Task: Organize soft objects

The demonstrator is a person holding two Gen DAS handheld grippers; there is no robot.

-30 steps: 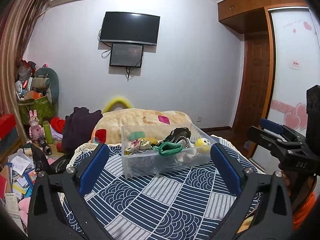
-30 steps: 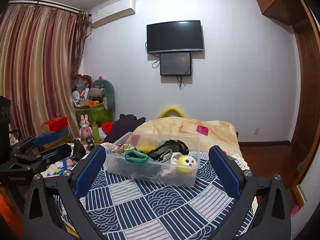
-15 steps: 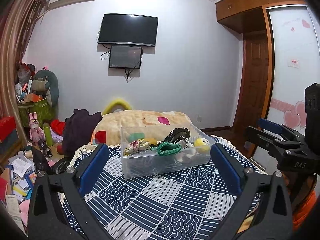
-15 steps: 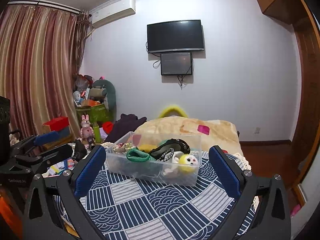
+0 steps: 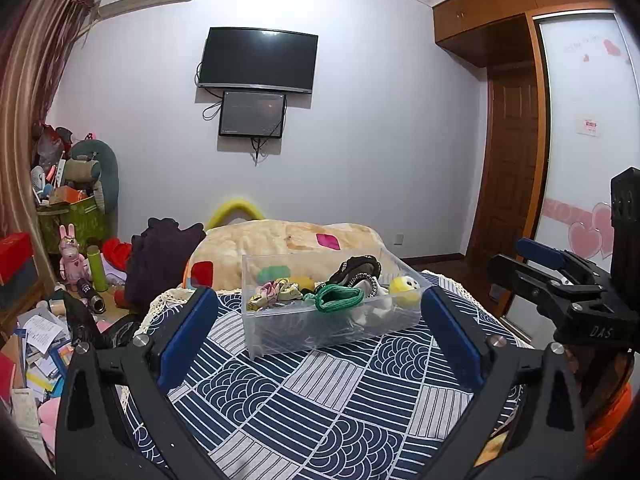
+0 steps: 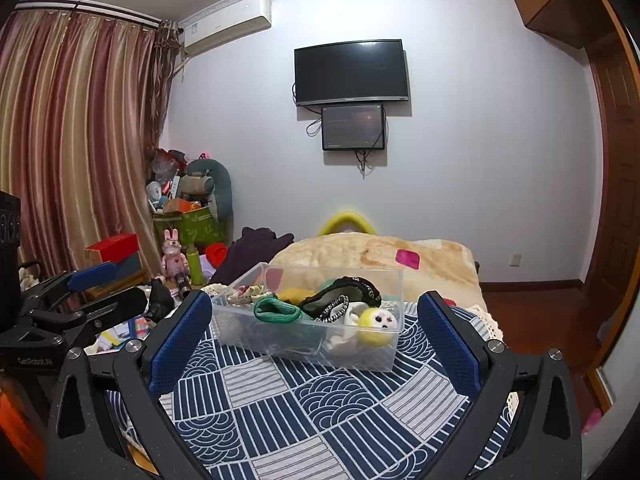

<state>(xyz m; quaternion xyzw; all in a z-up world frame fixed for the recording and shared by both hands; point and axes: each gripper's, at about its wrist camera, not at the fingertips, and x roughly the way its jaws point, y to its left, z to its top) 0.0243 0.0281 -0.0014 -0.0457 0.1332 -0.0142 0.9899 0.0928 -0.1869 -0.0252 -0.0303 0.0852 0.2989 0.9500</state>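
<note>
A clear plastic bin (image 5: 320,326) stands on the table with the blue patterned cloth (image 5: 340,400); it also shows in the right wrist view (image 6: 280,340). It holds several soft things: a green knitted band (image 5: 338,298), a black beaded piece (image 5: 358,270), a yellow plush ball (image 5: 404,290) and a floral scrunchie (image 5: 274,292). My left gripper (image 5: 316,340) is open and empty, in front of the bin. My right gripper (image 6: 314,342) is open and empty, also short of the bin. Each gripper shows in the other's view, the right one (image 5: 560,280) and the left one (image 6: 80,300).
Behind the table lie a beige blanket (image 5: 288,240) and a dark purple garment (image 5: 160,256). The floor at the left is cluttered with papers, toys and boxes (image 5: 40,320). A TV (image 5: 258,60) hangs on the far wall. A wooden door (image 5: 508,168) is at the right.
Both views have shifted slightly; the bin sits a touch lower and closer in both. Both grippers stay open and empty.
</note>
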